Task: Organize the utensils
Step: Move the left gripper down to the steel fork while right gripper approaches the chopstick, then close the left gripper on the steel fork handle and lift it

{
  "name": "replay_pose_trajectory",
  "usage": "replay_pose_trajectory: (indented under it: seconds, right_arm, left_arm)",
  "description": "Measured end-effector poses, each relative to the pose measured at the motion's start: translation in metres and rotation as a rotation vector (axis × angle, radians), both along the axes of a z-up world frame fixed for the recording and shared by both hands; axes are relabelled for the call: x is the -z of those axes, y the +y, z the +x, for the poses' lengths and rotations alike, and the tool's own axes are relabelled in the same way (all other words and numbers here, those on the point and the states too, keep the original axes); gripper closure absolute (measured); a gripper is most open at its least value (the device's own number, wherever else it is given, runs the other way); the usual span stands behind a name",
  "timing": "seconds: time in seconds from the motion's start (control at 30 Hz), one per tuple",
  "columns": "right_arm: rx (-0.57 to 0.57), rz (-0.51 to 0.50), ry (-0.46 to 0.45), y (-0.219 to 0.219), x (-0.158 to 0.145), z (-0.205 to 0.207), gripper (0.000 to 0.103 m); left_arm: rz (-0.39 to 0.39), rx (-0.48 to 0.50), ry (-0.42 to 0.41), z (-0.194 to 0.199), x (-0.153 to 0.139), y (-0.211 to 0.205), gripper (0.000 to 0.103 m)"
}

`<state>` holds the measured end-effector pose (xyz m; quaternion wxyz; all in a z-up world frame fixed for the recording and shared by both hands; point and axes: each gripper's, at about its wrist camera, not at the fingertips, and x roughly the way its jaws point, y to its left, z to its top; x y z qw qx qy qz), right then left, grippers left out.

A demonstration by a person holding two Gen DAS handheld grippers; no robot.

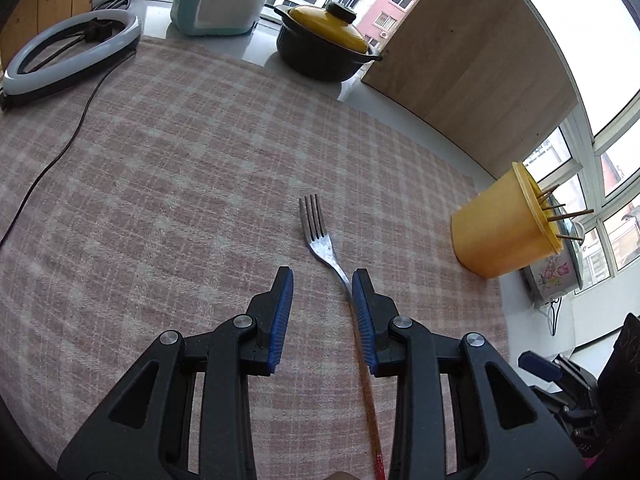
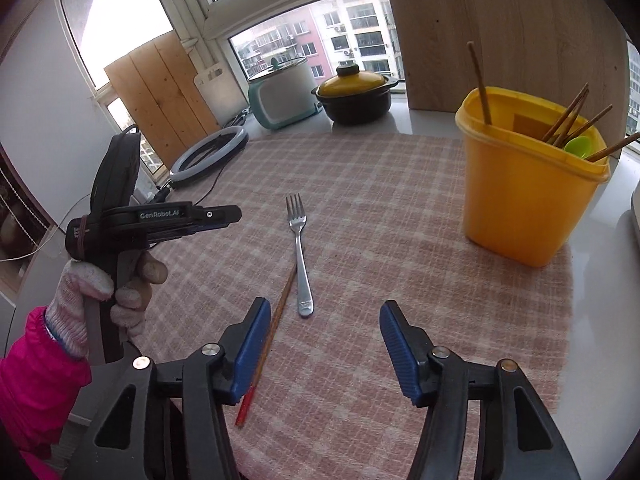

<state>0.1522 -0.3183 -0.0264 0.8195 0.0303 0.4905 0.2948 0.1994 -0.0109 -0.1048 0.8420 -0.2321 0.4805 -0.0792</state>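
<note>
Grippers poised over fork and chopstick

Left hand-held gripper [image 1: 322,276] hangs tilted down over the checked cloth [image 1: 180,168] that covers the counter, its blue pads parted by a moderate gap with nothing pinched between them. Its right-side pad sits over the neck of the steel fork [image 1: 320,236] and the thin end of the loose chopstick [image 1: 370,400]; whether it touches either cannot be told. From the right wrist view this gripper is seen side-on, gripped by a gloved hand [image 2: 120,288] with a pink sleeve [image 2: 36,384] behind it.

Right hand-held gripper [image 2: 322,312] stands spread wider, empty, also pointed down at the cloth. Its left pad lies just beside the chopstick [image 2: 272,336], contact unclear.

Fork [image 2: 300,256] lies flat near the cloth's middle, tines toward the far edge, its handle crossing over the chopstick, whose red tip points at the near edge. Yellow utensil holder [image 2: 524,196] stands upright by the cloth's far right corner, holding more chopsticks [image 2: 568,120] and a green spoon [image 2: 578,146].
</note>
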Motion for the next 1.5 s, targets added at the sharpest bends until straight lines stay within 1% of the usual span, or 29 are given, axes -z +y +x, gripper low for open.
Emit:
replay_pose_trajectory:
  seconds: [0.07, 0.13, 0.27, 0.53, 0.67, 0.77, 0.97, 1.1, 1.23, 1.33, 1.4, 1.5]
  right_arm:
    - [-0.001, 0.001, 0.031, 0.009, 0.008, -0.001, 0.057]
    - [-0.003, 0.009, 0.067, 0.017, 0.016, -0.001, 0.06]
    - [0.004, 0.008, 0.102, 0.032, 0.029, -0.002, 0.062]
    - [0.039, 0.005, 0.149, 0.045, 0.045, -0.001, 0.065]
    - [0.065, 0.01, 0.168, 0.046, 0.05, 0.002, 0.069]
    - [0.074, 0.013, 0.173, 0.049, 0.052, 0.001, 0.07]
    - [0.091, 0.009, 0.177, 0.051, 0.054, -0.006, 0.07]
    - [0.117, 0.007, 0.179, 0.046, 0.054, -0.008, 0.07]
    - [0.132, 0.004, 0.181, 0.044, 0.054, -0.011, 0.071]
    - [0.132, -0.003, 0.187, 0.047, 0.056, -0.011, 0.071]
    - [0.128, -0.007, 0.195, 0.052, 0.059, -0.01, 0.072]
    - [0.125, -0.01, 0.205, 0.059, 0.064, -0.007, 0.072]
  left_arm:
    - [-0.027, -0.001, 0.011, 0.01, 0.007, 0.007, 0.073]
    - [-0.054, 0.004, 0.017, 0.019, 0.013, 0.012, 0.073]
    - [-0.035, 0.027, 0.011, 0.037, 0.021, 0.014, 0.073]
    - [-0.08, 0.058, 0.009, 0.066, 0.039, 0.018, 0.073]
    - [-0.071, 0.09, 0.014, 0.075, 0.045, 0.011, 0.073]
    - [-0.06, 0.106, 0.016, 0.08, 0.049, 0.007, 0.073]
    - [-0.067, 0.133, 0.012, 0.085, 0.055, 0.0, 0.073]
    - [-0.042, 0.166, 0.011, 0.083, 0.061, -0.01, 0.073]
    - [-0.015, 0.177, -0.018, 0.081, 0.062, -0.015, 0.074]
    - [0.011, 0.181, -0.022, 0.081, 0.065, -0.017, 0.092]
    - [-0.011, 0.178, -0.029, 0.082, 0.067, -0.014, 0.092]
    - [-0.004, 0.187, -0.043, 0.08, 0.066, -0.014, 0.094]
